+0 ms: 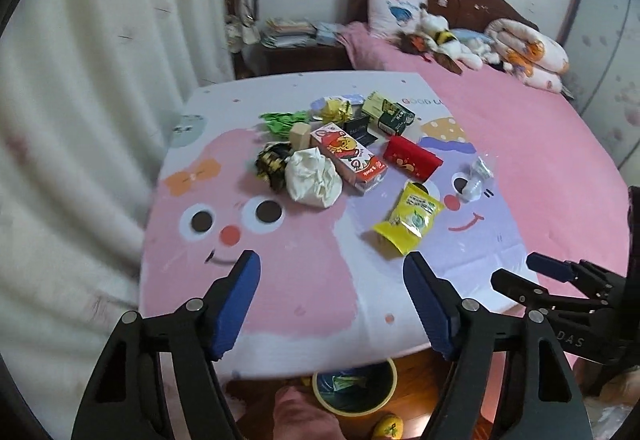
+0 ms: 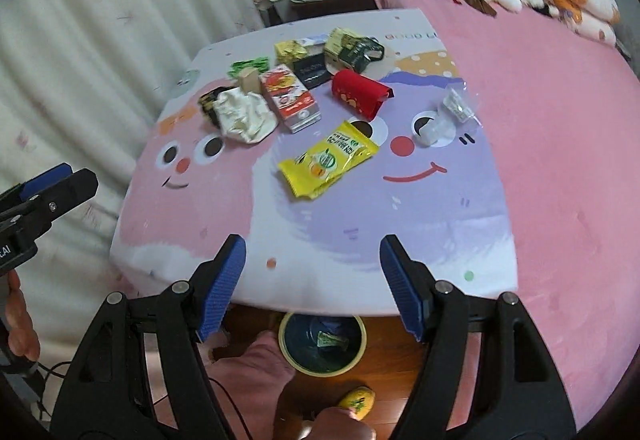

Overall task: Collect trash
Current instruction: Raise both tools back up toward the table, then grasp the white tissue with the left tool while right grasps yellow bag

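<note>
Trash lies piled on a cartoon-face mat (image 1: 304, 280) on the bed: a yellow snack pouch (image 1: 408, 218) (image 2: 330, 160), crumpled white paper (image 1: 314, 178) (image 2: 246, 114), an orange-red carton (image 1: 350, 156) (image 2: 290, 96), a red packet (image 1: 412, 156) (image 2: 360, 92), a clear plastic wrapper (image 1: 476, 176) (image 2: 448, 116) and a green wrapper (image 1: 284, 120). My left gripper (image 1: 332, 260) hovers open over the mat's near part, nothing between its blue pads. To its right, my right gripper (image 2: 313, 242) also stands open and empty above the mat's near edge. A round bin (image 1: 320, 396) (image 2: 283, 340) with some trash inside sits on the floor below.
The pink bed (image 1: 540, 144) runs to the right, with a pillow, plush toys (image 1: 448, 40) and a rolled quilt at the headboard. A white curtain (image 1: 100, 80) hangs at the left. A nightstand (image 1: 296, 52) with papers stands behind. A person's knee and yellow slipper (image 2: 358, 402) are beside the bin.
</note>
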`<action>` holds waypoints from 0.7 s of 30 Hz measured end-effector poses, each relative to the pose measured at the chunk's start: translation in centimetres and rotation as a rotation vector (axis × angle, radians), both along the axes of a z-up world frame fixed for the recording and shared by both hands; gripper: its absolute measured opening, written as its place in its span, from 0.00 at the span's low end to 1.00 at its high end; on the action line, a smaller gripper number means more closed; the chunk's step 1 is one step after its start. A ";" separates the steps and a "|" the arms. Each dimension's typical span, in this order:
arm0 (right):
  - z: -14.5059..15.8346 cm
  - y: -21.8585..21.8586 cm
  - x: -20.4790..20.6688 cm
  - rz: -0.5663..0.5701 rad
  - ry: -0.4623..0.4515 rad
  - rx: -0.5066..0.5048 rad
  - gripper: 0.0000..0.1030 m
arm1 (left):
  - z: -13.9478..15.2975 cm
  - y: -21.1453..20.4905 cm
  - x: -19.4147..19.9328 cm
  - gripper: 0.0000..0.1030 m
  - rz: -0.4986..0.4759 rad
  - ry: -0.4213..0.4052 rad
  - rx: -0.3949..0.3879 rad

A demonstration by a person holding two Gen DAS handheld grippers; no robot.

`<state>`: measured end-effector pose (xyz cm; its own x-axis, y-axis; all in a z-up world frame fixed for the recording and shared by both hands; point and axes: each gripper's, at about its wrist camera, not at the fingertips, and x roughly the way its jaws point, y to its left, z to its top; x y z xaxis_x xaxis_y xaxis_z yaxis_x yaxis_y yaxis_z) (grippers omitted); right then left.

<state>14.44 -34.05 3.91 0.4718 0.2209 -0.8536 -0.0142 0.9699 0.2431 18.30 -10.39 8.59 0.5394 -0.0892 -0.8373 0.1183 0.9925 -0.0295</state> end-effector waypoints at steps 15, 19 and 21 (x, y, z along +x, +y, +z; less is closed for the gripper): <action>-10.8 1.7 12.6 -0.442 0.239 0.134 0.68 | -11.5 4.2 20.7 0.72 -0.246 0.256 -0.045; -13.3 2.5 14.5 -0.491 0.271 0.124 0.68 | -14.4 3.7 23.0 0.72 -0.282 0.309 -0.054; -14.1 2.9 15.2 -0.505 0.282 0.105 0.68 | -15.3 3.2 23.6 0.72 -0.307 0.326 -0.056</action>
